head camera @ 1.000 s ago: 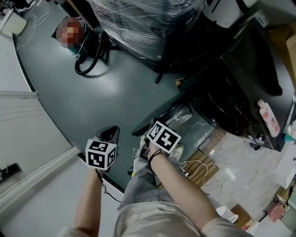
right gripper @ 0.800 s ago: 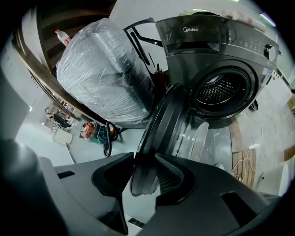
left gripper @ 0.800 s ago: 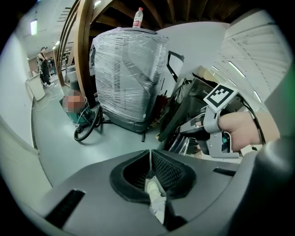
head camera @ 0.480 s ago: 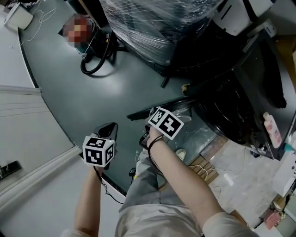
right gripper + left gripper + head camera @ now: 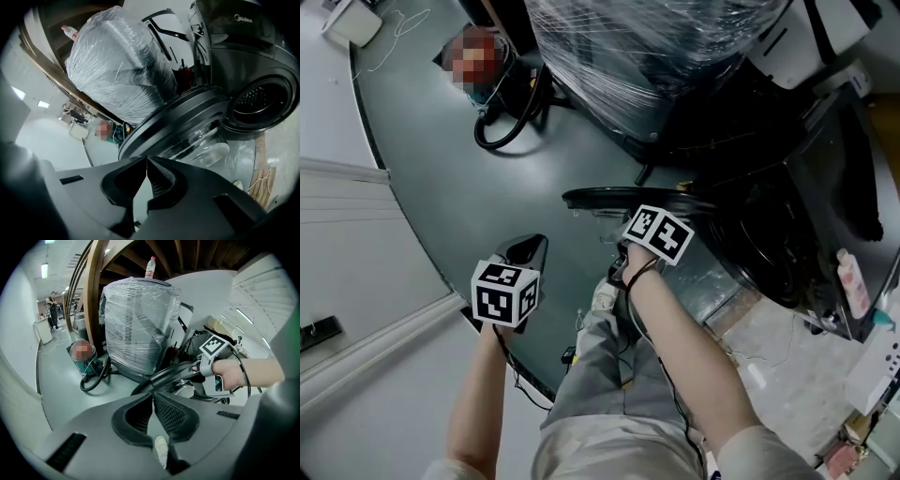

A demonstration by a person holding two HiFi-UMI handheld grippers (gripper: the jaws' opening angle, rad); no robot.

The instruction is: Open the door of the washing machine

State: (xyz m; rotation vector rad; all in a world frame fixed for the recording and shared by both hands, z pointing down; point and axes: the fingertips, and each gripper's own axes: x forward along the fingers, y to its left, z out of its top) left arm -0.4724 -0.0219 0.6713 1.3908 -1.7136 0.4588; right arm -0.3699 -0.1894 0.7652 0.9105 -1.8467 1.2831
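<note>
as its jaws have just been closing, the right tool (image 5: 146, 158) shows its two ribbed pads met tip to tip with nothing between them. just past those tips, toward twelve o'clock in the right gripper view, runs the dark round rim of the door (image 5: 180, 119); we cannot tell whether the tips touch it. the door stands swung wide open, and its clear glass bowl (image 5: 201, 147) bulges toward the camera at three o'clock of the tips. farther out at two o'clock sits the dark washing machine (image 5: 248, 51), its round drum mouth (image 5: 258, 99) uncovered.

the left tool (image 5: 153, 393) is closed as well, its pads meeting at the tips and empty. it hangs apart from the door over the grey-green floor (image 5: 487, 206). in the head view it lies at eight o'clock of the right tool. in the left gripper view we see the right hand (image 5: 236, 373) at two o'clock, on the handle of the right tool by the door's edge.

beyond the door, at eleven o'clock in the right gripper view, rises a bulky plastic-wrapped load (image 5: 117, 65) with a bottle (image 5: 70, 31) on top. a black hose (image 5: 511, 122) loops on the floor at ten o'clock of the door in the head view.
</note>
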